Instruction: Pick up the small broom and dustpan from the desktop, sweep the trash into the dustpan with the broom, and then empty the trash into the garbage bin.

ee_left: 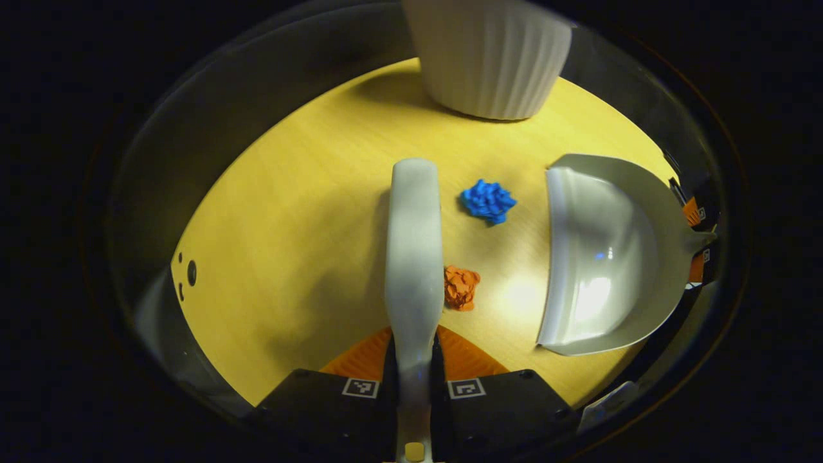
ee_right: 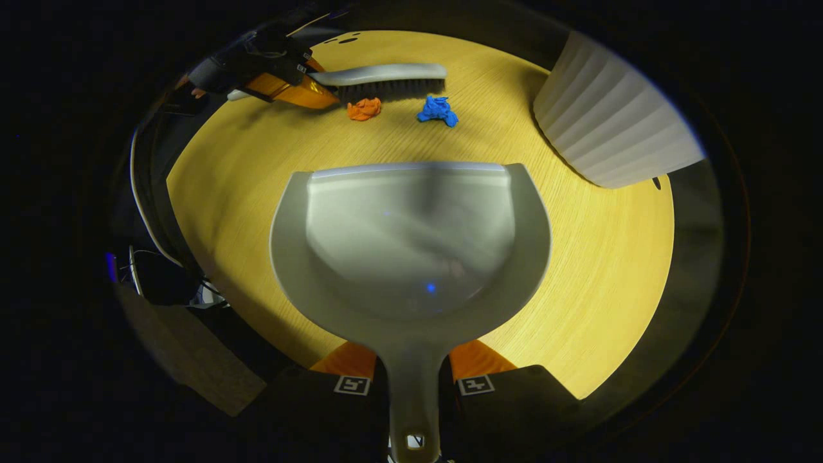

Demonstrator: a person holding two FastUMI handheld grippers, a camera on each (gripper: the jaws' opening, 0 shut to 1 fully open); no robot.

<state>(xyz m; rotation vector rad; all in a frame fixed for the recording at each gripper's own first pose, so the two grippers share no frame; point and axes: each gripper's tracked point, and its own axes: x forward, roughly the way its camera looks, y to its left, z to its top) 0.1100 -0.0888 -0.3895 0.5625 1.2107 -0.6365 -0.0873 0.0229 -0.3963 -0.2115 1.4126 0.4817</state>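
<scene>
Left gripper [ee_left: 415, 360] clamped on broom [ee_left: 413, 251] handle, bristles touching orange scrap [ee_left: 461, 287]; blue scrap [ee_left: 488, 200] near. Right gripper [ee_right: 413, 376] clamped on dustpan [ee_right: 411, 238] handle, mouth facing scraps. Ribbed bin [ee_left: 490, 54] behind.

Left gripper view: dark oval hole [ee_left: 191, 272] in the desktop [ee_left: 289, 225] near its edge at 9 o'clock, w/ two tiny holes [ee_left: 180, 257] just beside it, one above, one below. Pale blurred surface [ee_left: 154, 315] past the edge at 8.

Right gripper view: far-edge holes [ee_right: 347, 40] at 12, and a lone small hole [ee_right: 656, 183] at 3. Off the edge at 9, thin white cable [ee_right: 138, 186] curves along the rim. At 8, dark bulky object [ee_right: 161, 283], can't tell what, w/ small blue glow [ee_right: 110, 267] beside it. Tan flat surface [ee_right: 193, 366] at 7, blurred.
</scene>
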